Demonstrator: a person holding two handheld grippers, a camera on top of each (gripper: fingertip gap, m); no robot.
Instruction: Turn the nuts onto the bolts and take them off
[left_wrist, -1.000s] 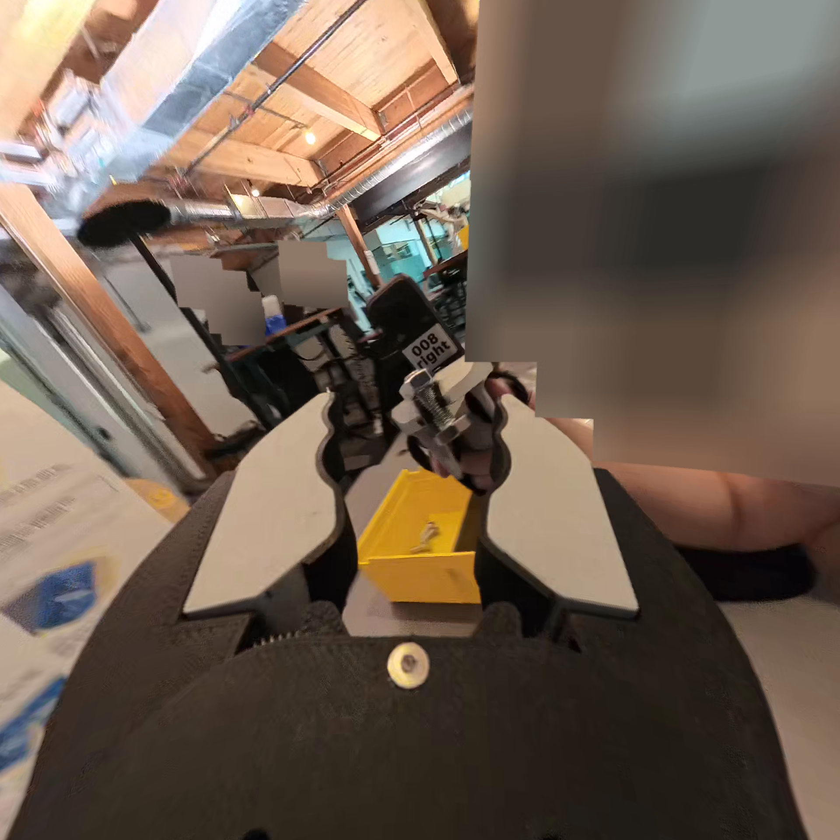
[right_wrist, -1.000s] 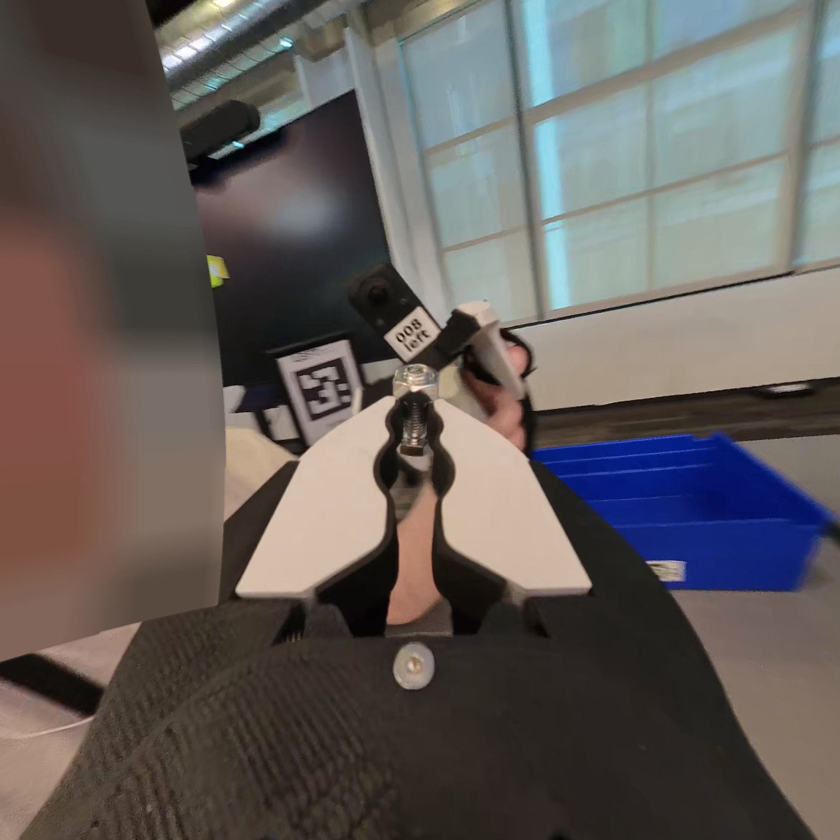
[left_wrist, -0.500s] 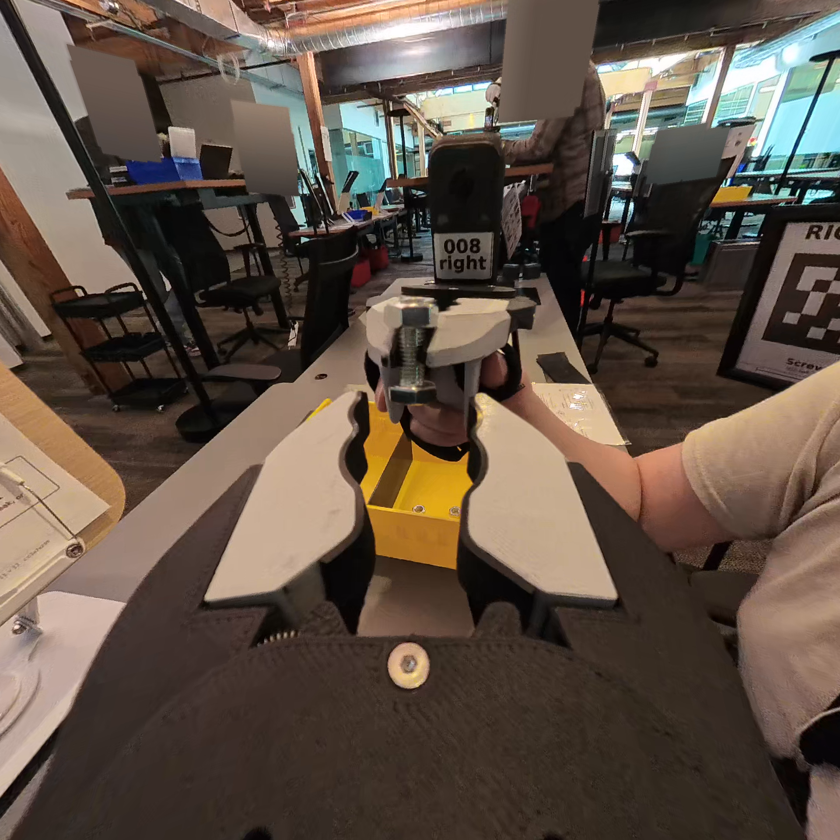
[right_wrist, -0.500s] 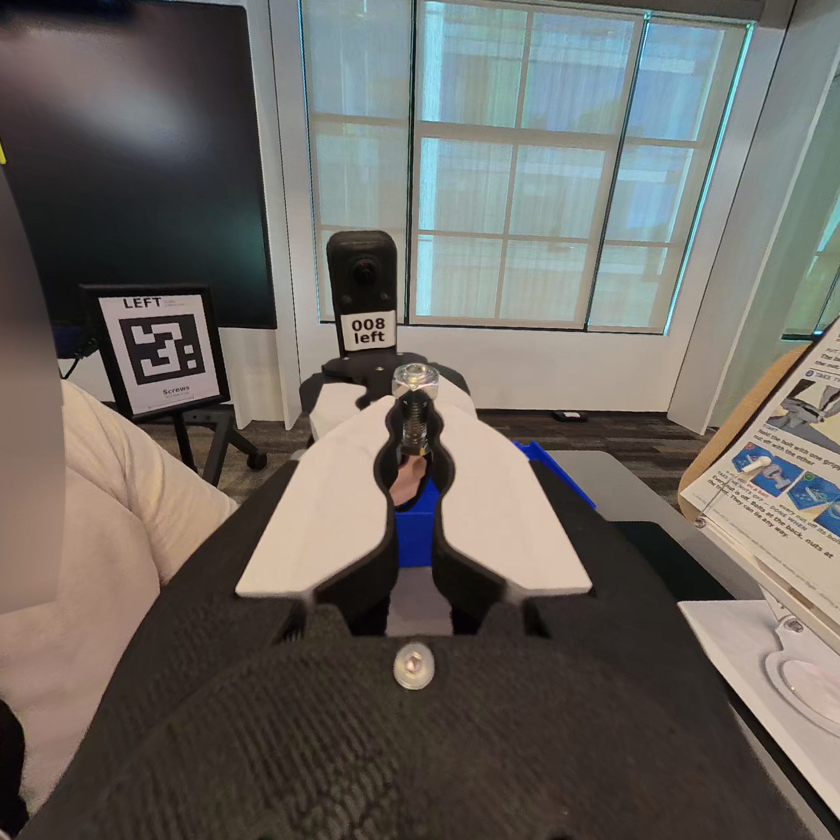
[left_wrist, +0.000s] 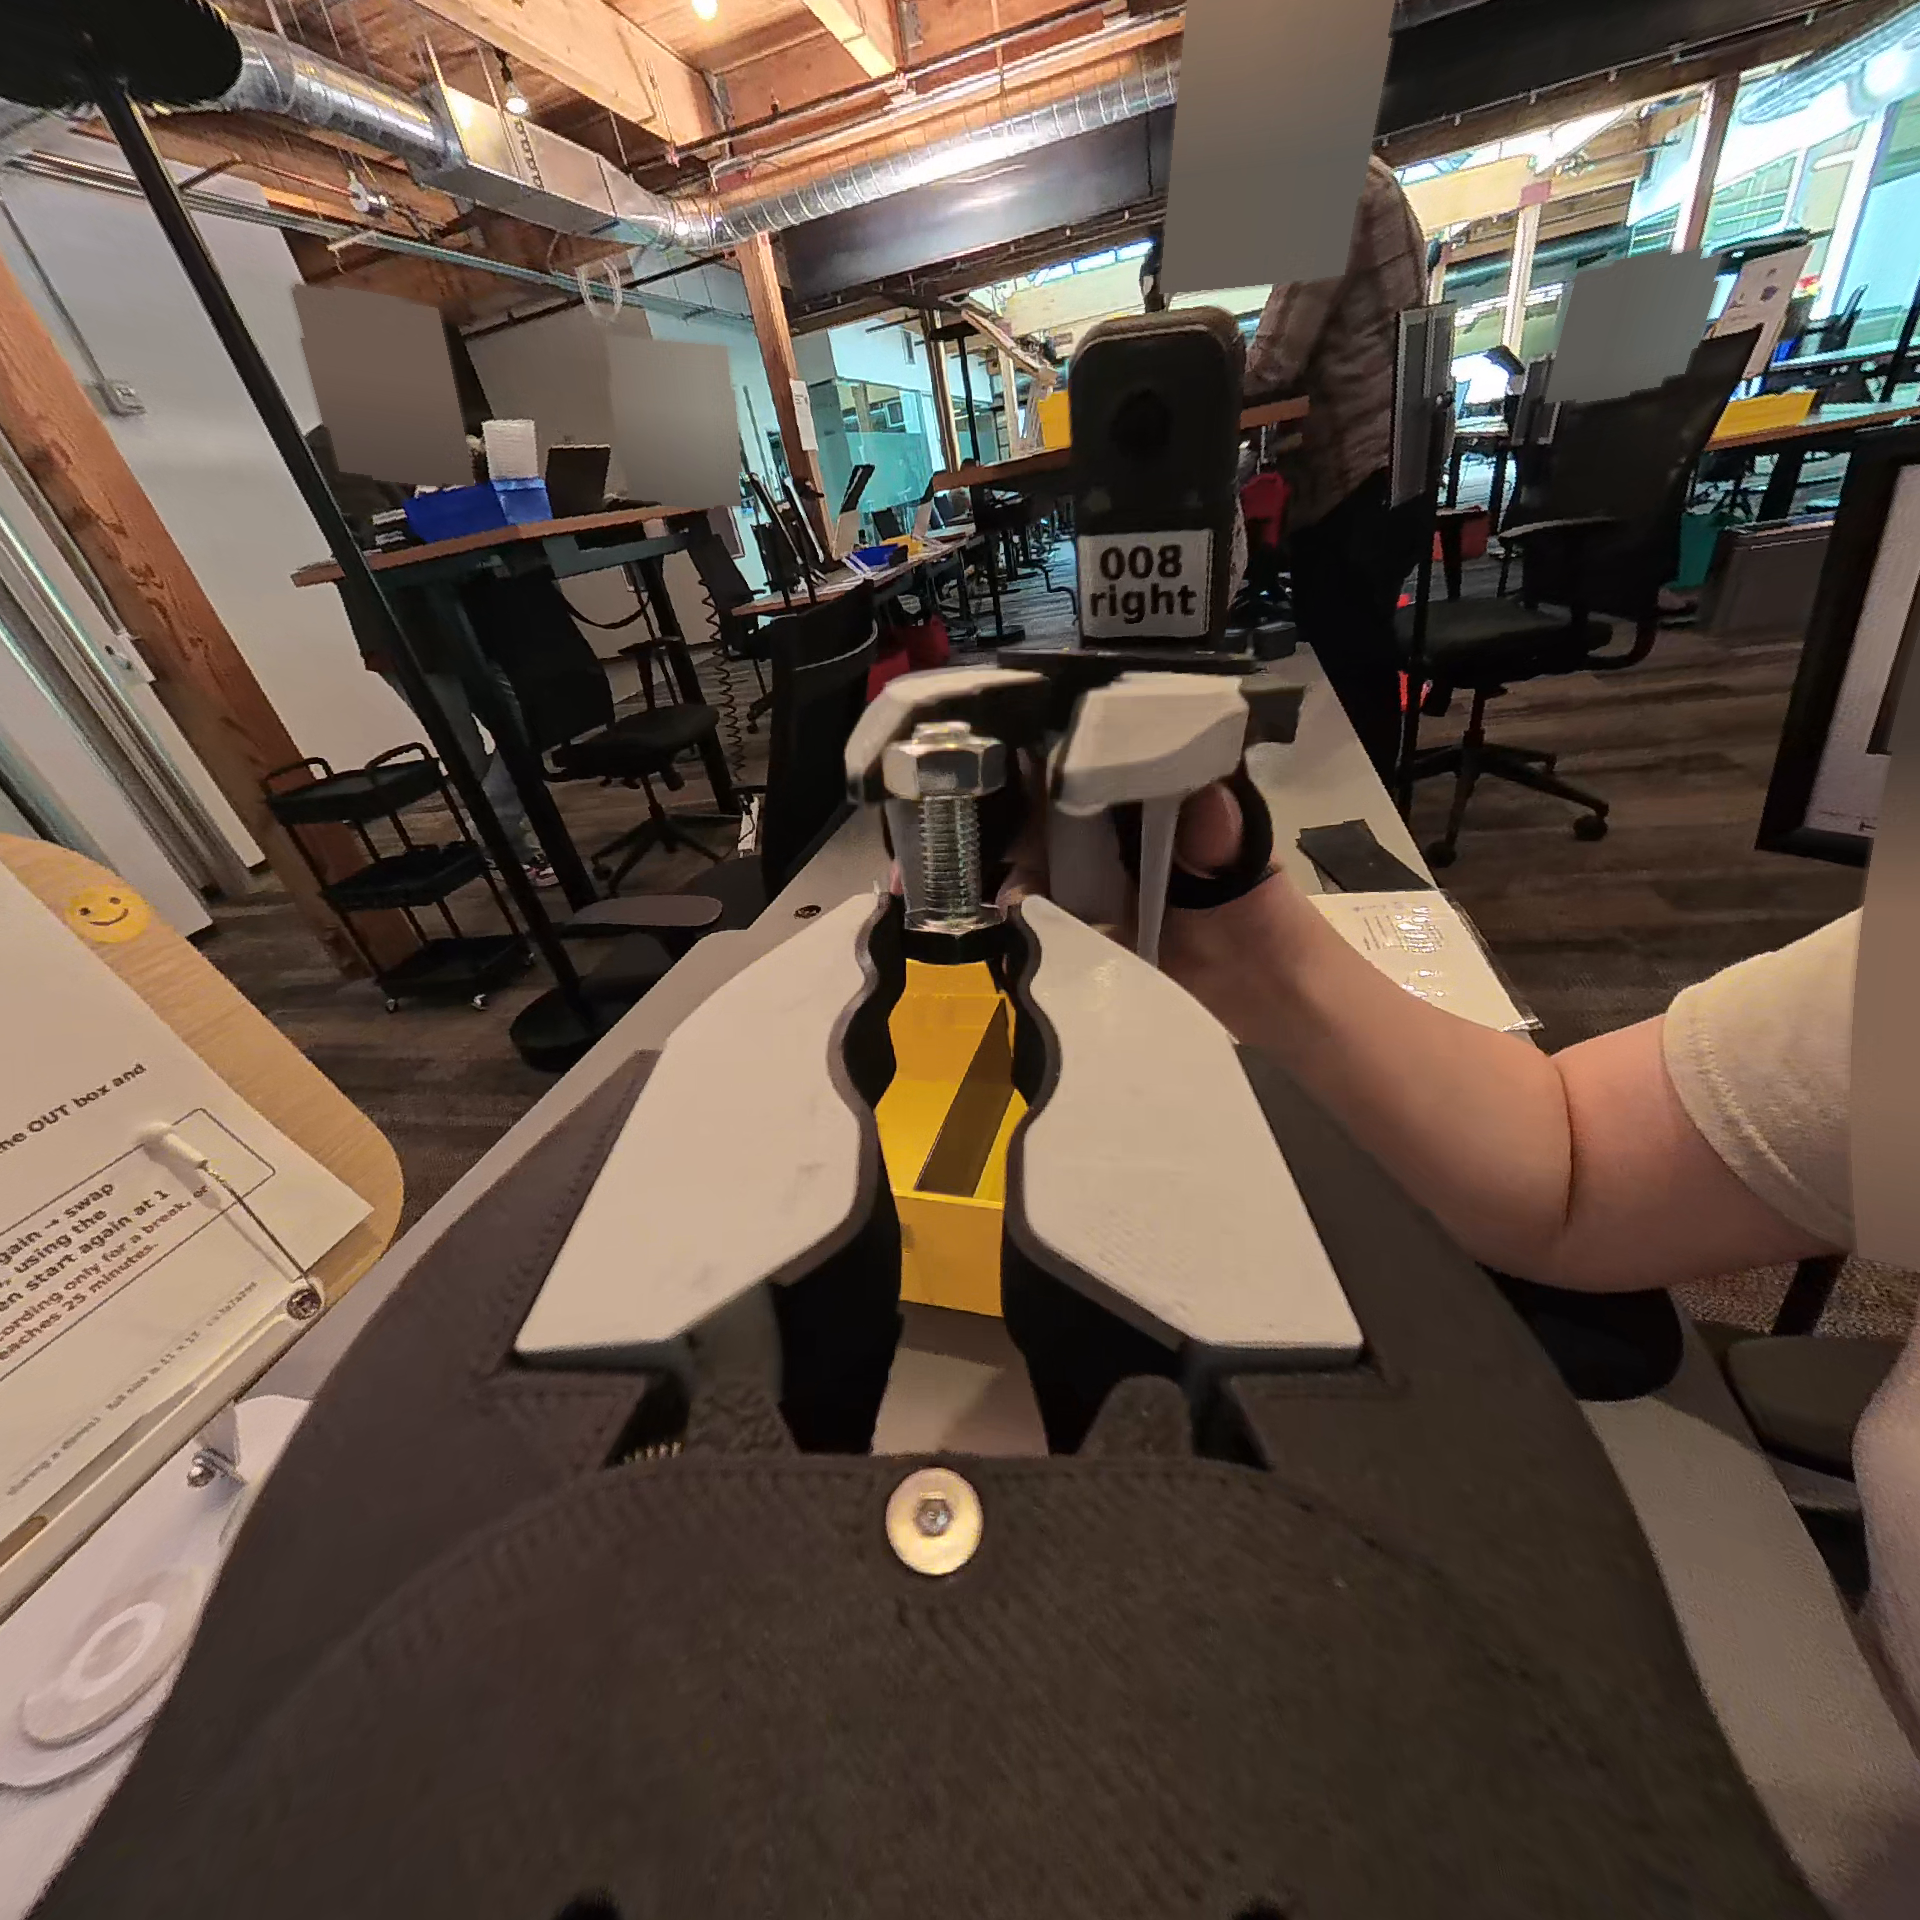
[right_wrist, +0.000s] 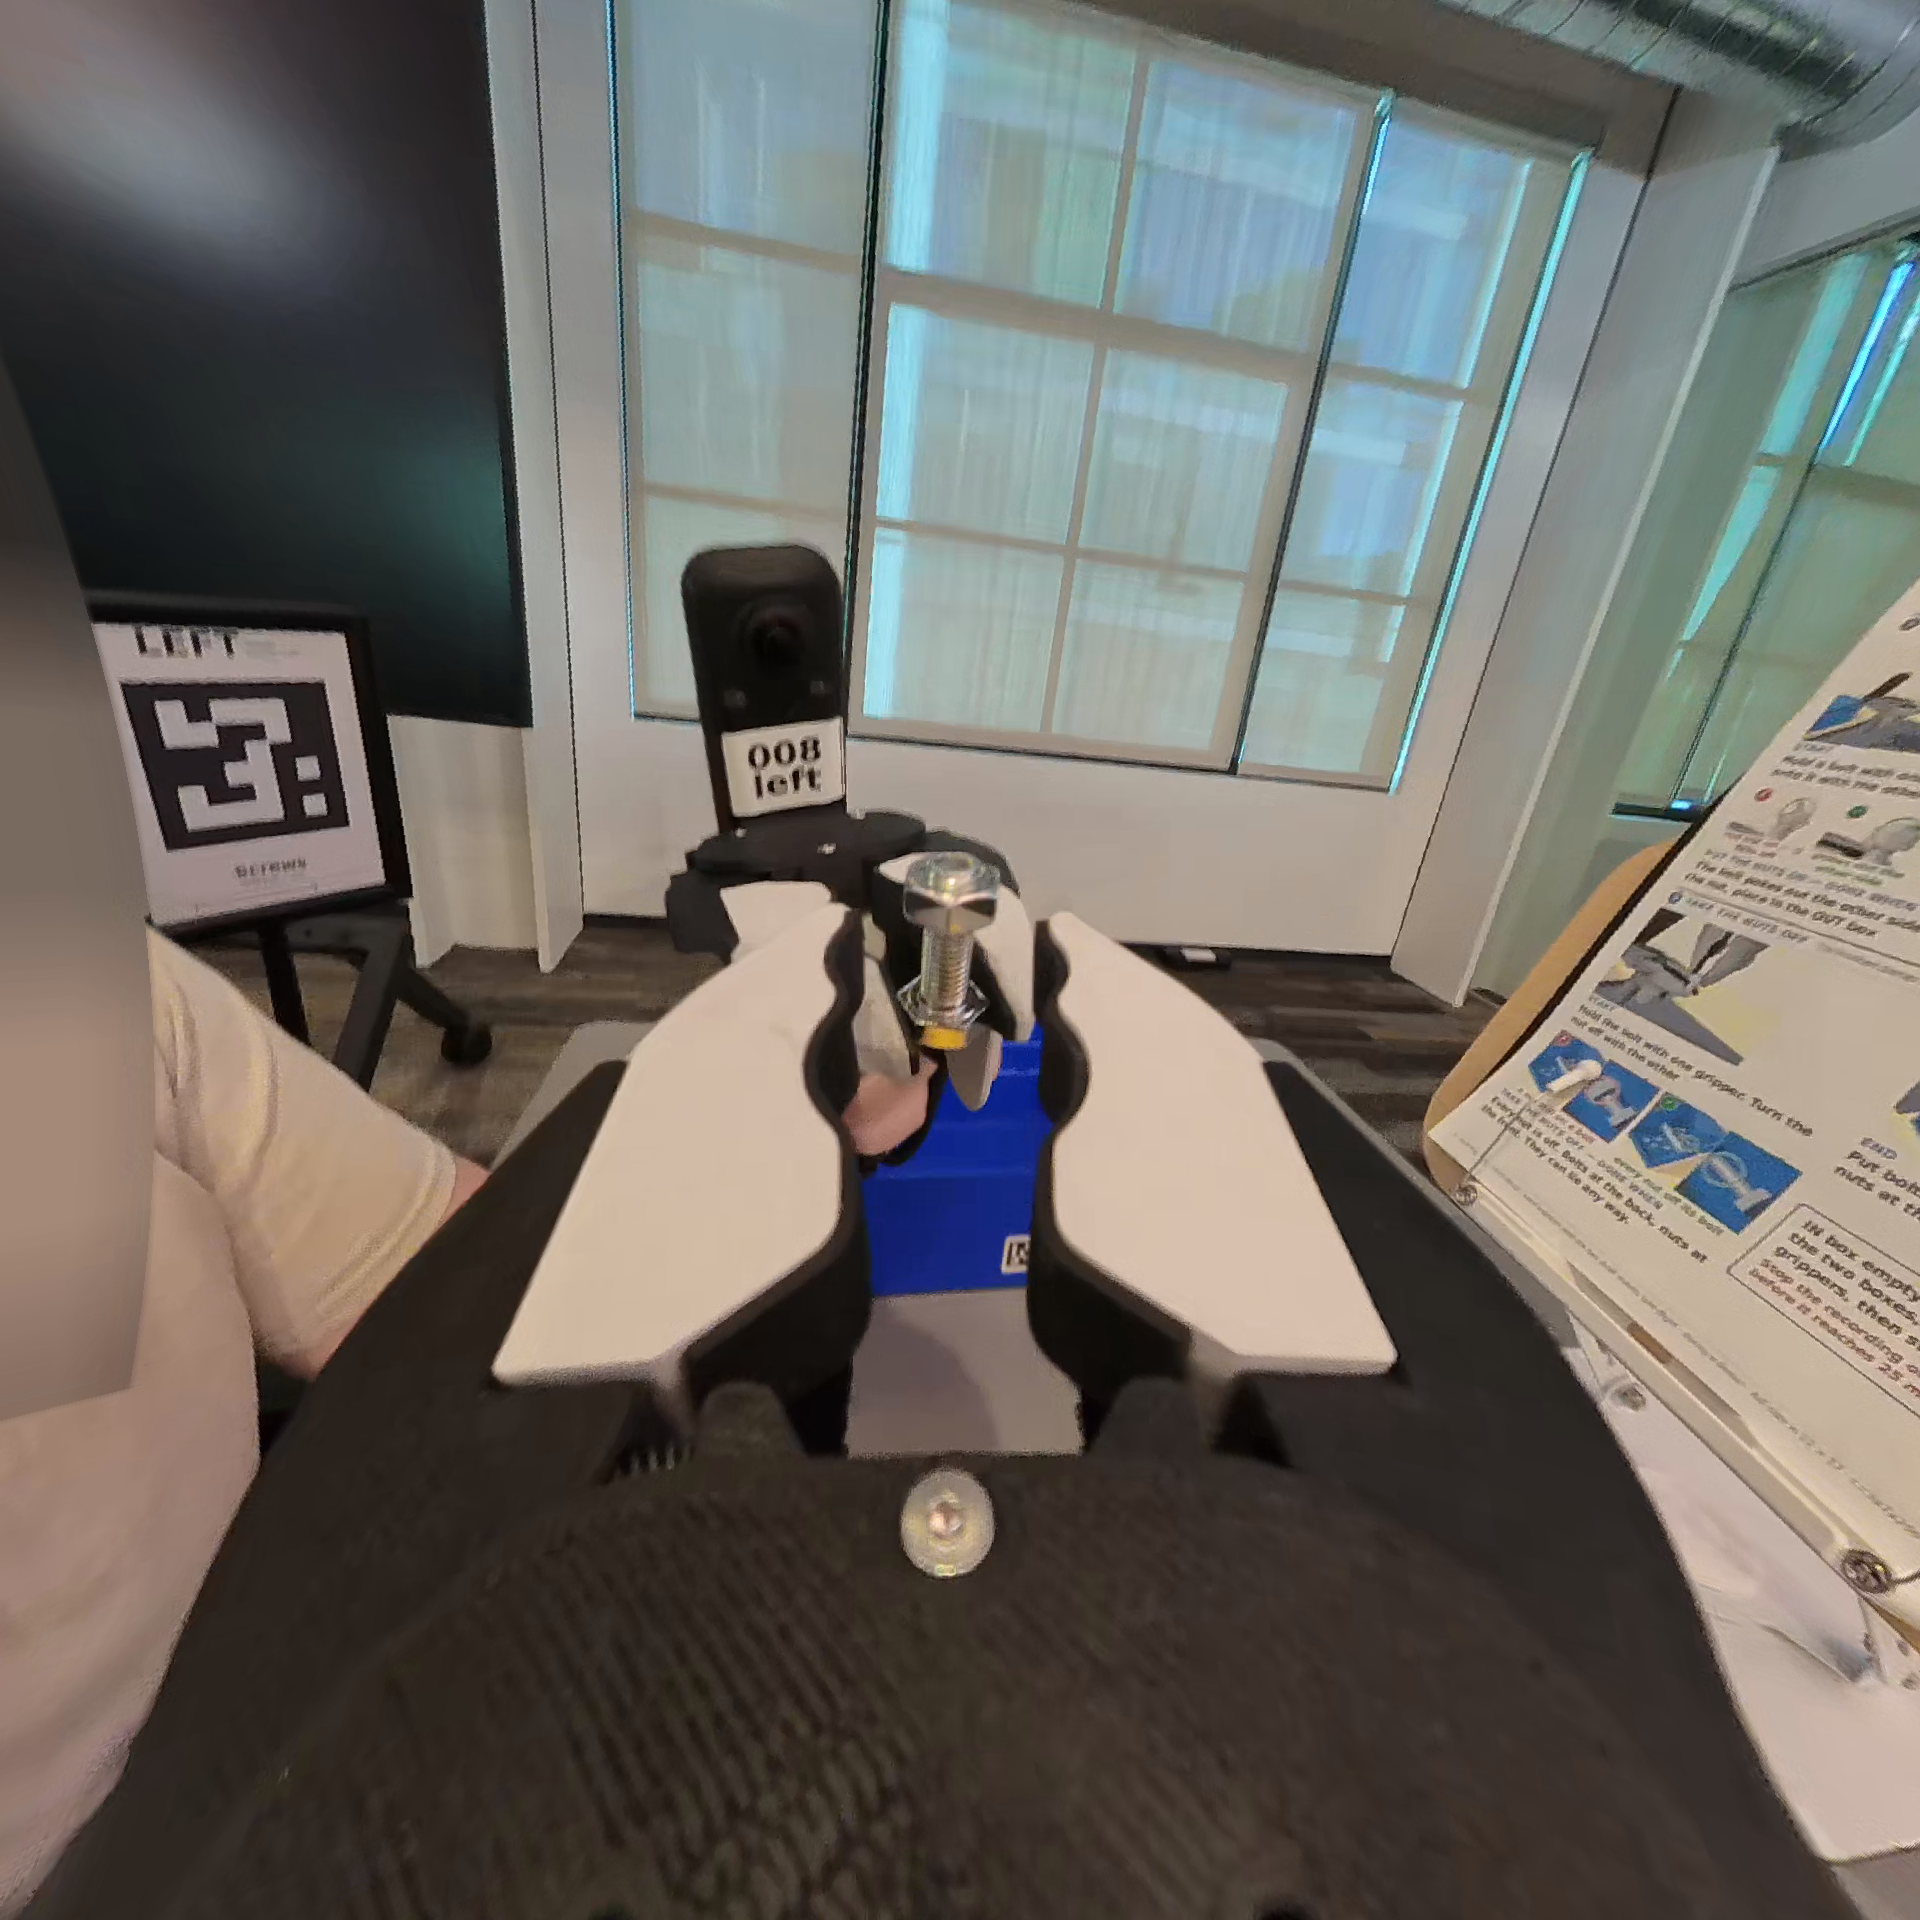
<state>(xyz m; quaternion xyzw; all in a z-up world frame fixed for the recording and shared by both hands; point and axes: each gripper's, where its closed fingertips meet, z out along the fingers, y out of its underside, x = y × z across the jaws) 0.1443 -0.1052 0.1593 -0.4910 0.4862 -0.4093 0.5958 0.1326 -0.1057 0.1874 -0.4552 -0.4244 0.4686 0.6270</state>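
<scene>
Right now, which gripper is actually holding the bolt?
The left gripper: its jaws pinch the nut on the bolt; the right gripper stands open around it.

Grey table: yellow bin, blue bin, instruction stand at edge.

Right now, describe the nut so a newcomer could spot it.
Above the yellow bin, an upright silver bolt stands at the tip of the left gripper. The nut is the thin hex ring at the thread's bottom end, pinched between its fingers; the thicker hex head sits on top.
</scene>
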